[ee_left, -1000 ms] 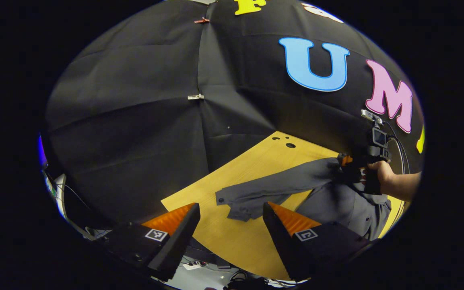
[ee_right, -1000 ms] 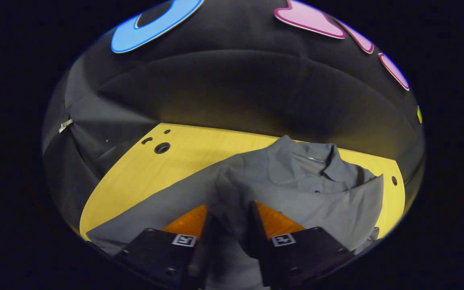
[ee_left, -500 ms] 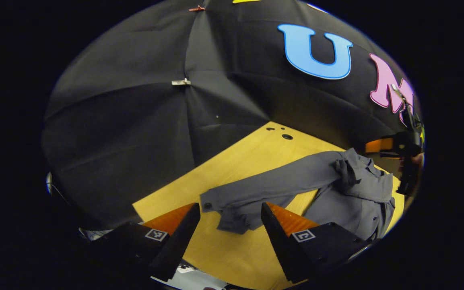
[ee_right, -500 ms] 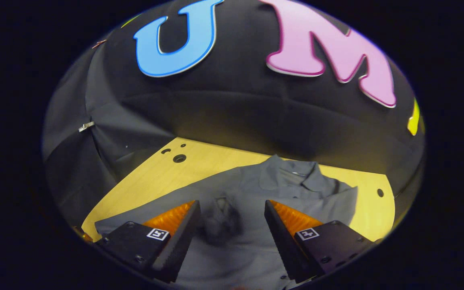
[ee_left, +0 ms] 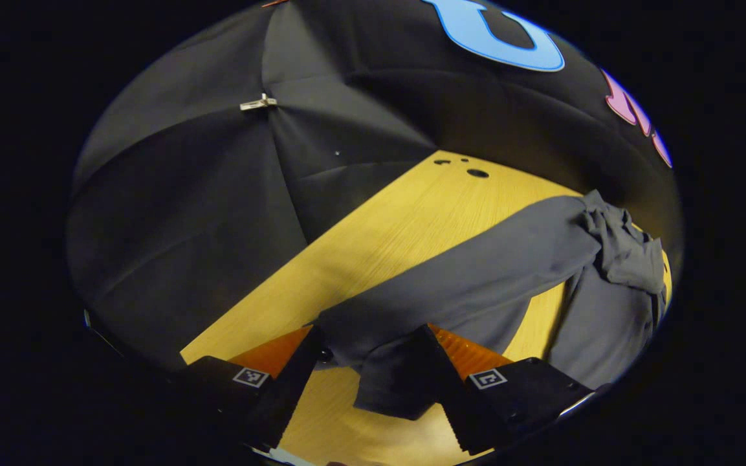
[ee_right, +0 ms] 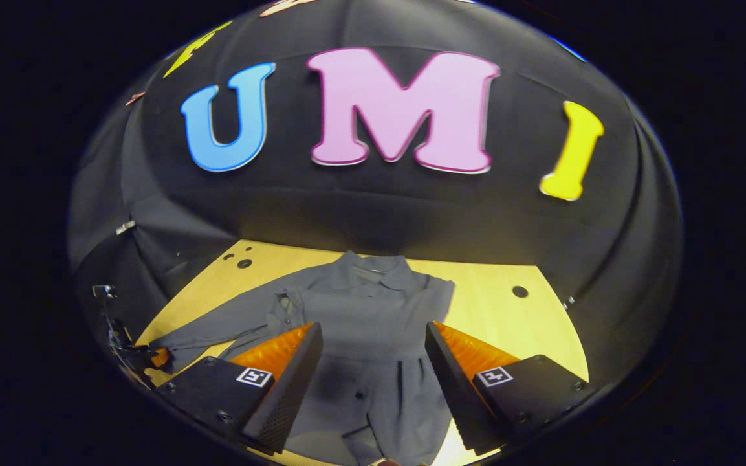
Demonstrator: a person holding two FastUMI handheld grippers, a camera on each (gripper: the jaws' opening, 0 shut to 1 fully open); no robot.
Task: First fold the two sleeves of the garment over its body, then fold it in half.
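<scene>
A grey collared shirt [ee_right: 373, 310] lies flat on the yellow table [ee_right: 502, 317], collar toward the wall. A bunched bit of cloth [ee_right: 285, 303] rests near its shoulder, seen as a crumpled lump [ee_left: 618, 239] in the left gripper view. One long sleeve [ee_left: 476, 278] stretches out across the table. Its cuff end [ee_left: 379, 362] lies between the fingers of my left gripper [ee_left: 367, 336], which is open and low over it. My right gripper [ee_right: 373, 330] is open, raised above the shirt's body, with nothing in it. The left gripper [ee_right: 133, 353] also shows at the sleeve's end.
Black cloth walls close the table at the back and left. The tabletop has round holes [ee_left: 477, 173] at its far left corner and another hole [ee_right: 519, 291] at the right. Bare wood lies right of the shirt and beyond the sleeve.
My right gripper opened, let go of the bunched cloth, and drew back and up from the shirt. My left gripper moved forward and down until the cuff sat between its fingers.
</scene>
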